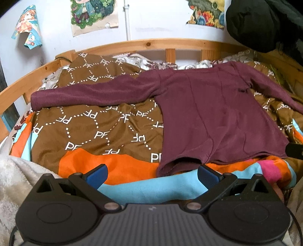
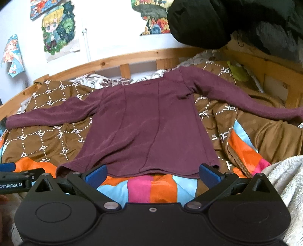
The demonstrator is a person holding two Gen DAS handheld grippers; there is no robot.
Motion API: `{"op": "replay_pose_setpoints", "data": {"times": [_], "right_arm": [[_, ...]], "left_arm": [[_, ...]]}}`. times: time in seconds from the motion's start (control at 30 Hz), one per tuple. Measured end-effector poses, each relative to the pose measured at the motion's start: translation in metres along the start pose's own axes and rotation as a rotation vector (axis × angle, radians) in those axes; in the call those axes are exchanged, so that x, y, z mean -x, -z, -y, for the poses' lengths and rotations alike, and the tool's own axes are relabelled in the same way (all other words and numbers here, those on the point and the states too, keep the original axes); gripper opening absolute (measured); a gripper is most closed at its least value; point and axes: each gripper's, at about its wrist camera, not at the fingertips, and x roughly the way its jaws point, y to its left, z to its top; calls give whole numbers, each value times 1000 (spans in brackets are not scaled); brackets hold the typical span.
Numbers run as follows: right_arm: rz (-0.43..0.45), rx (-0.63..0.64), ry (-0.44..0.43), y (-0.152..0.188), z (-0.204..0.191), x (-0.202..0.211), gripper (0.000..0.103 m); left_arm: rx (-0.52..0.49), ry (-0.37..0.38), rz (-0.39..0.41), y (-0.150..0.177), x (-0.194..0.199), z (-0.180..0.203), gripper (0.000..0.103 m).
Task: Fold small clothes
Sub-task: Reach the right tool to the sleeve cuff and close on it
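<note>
A small maroon long-sleeved top [image 1: 217, 117] lies spread flat on a patterned blanket, both sleeves stretched out sideways; it also shows in the right wrist view [image 2: 144, 128]. My left gripper [image 1: 152, 177] is open and empty, just short of the hem's left corner. My right gripper [image 2: 152, 176] is open and empty, at the middle of the hem, its fingertips [image 2: 96, 175] at the hem's edge. The left gripper also shows at the left edge of the right wrist view [image 2: 11, 176].
The brown, orange and blue blanket [image 1: 94, 132] covers a bed with a wooden rail [image 1: 151, 43] behind. A black garment [image 2: 227, 22] hangs at the upper right. A white fluffy cloth [image 2: 284, 179] lies at the near right. Posters [image 1: 92, 15] are on the wall.
</note>
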Motion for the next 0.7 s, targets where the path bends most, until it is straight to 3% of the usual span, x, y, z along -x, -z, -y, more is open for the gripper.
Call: {"op": "replay_pose_setpoints", "data": {"times": [0.23, 0.47, 0.7], "right_arm": [[-64, -93, -17, -20, 17, -16, 103], [-36, -262, -30, -52, 59, -29, 103], [73, -331, 109, -83, 95, -45, 103]], "left_arm": [[-15, 1, -80, -21, -24, 4, 102], [-35, 25, -111, -56, -54, 9, 102], [-82, 55, -115, -95, -94, 18, 102]]}}
